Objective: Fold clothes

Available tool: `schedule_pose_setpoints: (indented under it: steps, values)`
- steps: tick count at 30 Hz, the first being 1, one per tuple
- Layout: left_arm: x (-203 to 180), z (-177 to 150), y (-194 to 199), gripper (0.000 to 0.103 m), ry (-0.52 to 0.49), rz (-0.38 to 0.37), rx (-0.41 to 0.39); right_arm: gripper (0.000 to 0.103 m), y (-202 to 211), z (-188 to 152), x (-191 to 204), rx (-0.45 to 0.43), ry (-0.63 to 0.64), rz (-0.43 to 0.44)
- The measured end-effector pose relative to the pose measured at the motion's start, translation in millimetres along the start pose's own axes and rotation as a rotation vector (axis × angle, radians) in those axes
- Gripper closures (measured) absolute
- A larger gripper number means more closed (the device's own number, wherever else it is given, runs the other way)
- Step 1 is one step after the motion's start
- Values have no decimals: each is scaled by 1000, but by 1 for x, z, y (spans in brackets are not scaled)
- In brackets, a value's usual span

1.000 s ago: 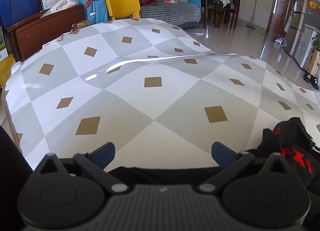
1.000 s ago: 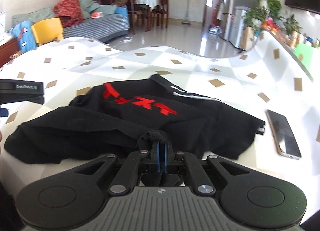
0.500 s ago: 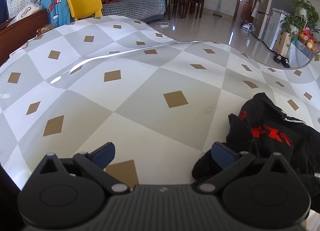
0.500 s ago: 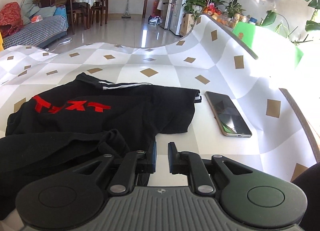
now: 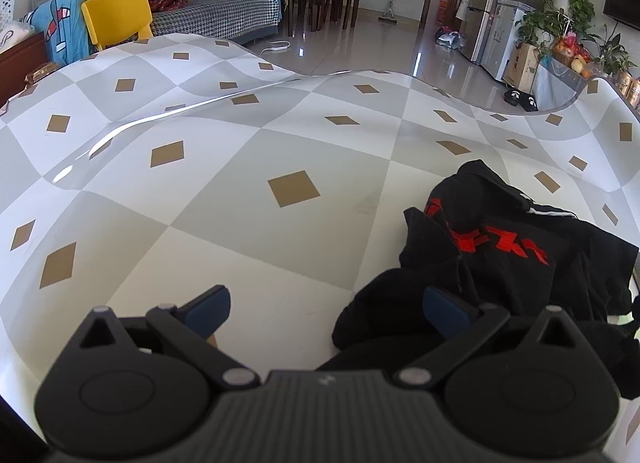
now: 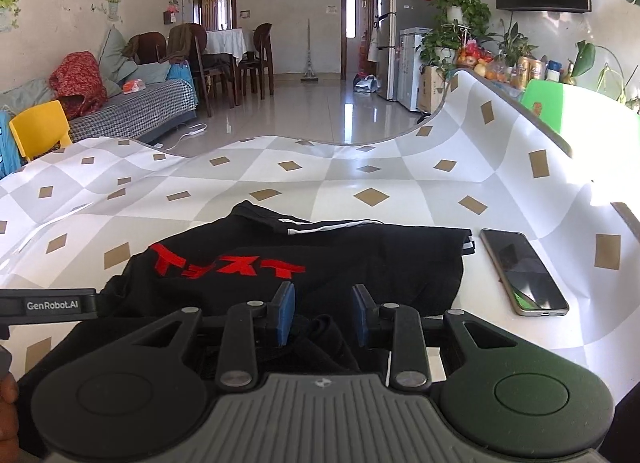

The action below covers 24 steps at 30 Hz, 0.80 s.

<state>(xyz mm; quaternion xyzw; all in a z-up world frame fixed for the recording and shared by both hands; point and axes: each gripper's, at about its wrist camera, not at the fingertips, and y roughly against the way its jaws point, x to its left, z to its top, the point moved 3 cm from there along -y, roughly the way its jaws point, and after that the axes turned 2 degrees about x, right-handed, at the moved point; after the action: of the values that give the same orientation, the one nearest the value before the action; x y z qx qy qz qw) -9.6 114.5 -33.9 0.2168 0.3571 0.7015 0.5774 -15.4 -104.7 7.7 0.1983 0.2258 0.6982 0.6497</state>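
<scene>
A black garment (image 6: 360, 255) with red lettering and white stripes lies crumpled on the checkered tablecloth (image 6: 360, 175). My right gripper (image 6: 324, 315) hovers over its near edge with the jaws opening. A fold of black cloth lies low between the blue pads (image 6: 286, 315), and they do not press on it. In the left wrist view the same garment (image 5: 520, 263) is at the right. My left gripper (image 5: 326, 307) stands wide open at the garment's left end, its right finger (image 5: 444, 305) over the cloth and its left finger over bare tablecloth (image 5: 200, 203).
A phone (image 6: 524, 273) lies face up on the table just right of the garment. The labelled side bar (image 6: 48, 305) of the left gripper reaches in at the left, with a hand (image 6: 8, 395) below it. Beyond the table's far edge are tiled floor, a sofa and a yellow chair (image 5: 118, 15).
My right gripper was shut on a fold of the garment and has let it go, its jaws spreading. My left gripper, still open, has swung right and down to the garment's left end.
</scene>
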Motion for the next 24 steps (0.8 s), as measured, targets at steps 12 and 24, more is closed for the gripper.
schedule_pose_setpoints:
  steps: [12, 24]
  values:
    - [-4, 2, -13, 20, 32, -118, 29, 70, -52, -16, 17, 174, 42, 21]
    - [-8, 5, -12, 54, 23, -146, 4, 67, -67, -31, 3, 289, -67, 10]
